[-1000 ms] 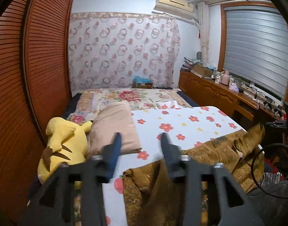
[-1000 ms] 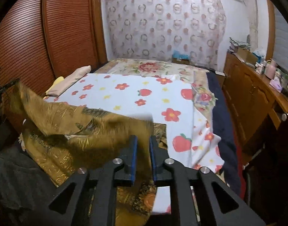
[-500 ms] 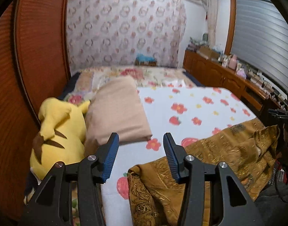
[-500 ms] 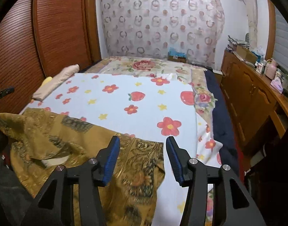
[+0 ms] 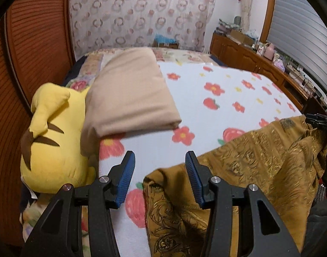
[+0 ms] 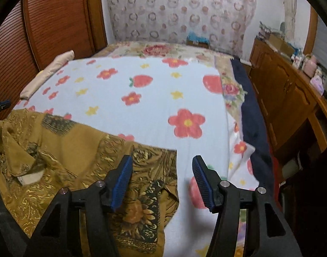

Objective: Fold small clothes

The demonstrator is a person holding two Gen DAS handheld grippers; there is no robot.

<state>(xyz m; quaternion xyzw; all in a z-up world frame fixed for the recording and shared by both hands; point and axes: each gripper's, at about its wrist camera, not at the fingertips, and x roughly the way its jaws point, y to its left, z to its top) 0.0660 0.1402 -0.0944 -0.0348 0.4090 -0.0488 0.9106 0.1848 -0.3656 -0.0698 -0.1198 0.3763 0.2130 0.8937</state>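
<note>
Only one garment shows: a golden-brown patterned shirt [image 5: 259,171] spread along the near edge of the flowered blanket [image 5: 216,111] on the bed. Both tongs gape wide and hold nothing, the left gripper [image 5: 160,180] above the shirt's left corner, the right gripper [image 6: 162,180] above its right edge. Far left lie one beige pillow [image 5: 129,94] and one yellow plush toy [image 5: 54,137], touching.

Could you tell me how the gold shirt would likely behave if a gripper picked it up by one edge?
The gold shirt would probably hang limp: it lies rumpled, with soft folds around its collar. It looks thin and light, draping flat over the bedspread. Its slight sheen hints that it may slip, so an edge pinch between the right gripper pads could slide off.
</note>
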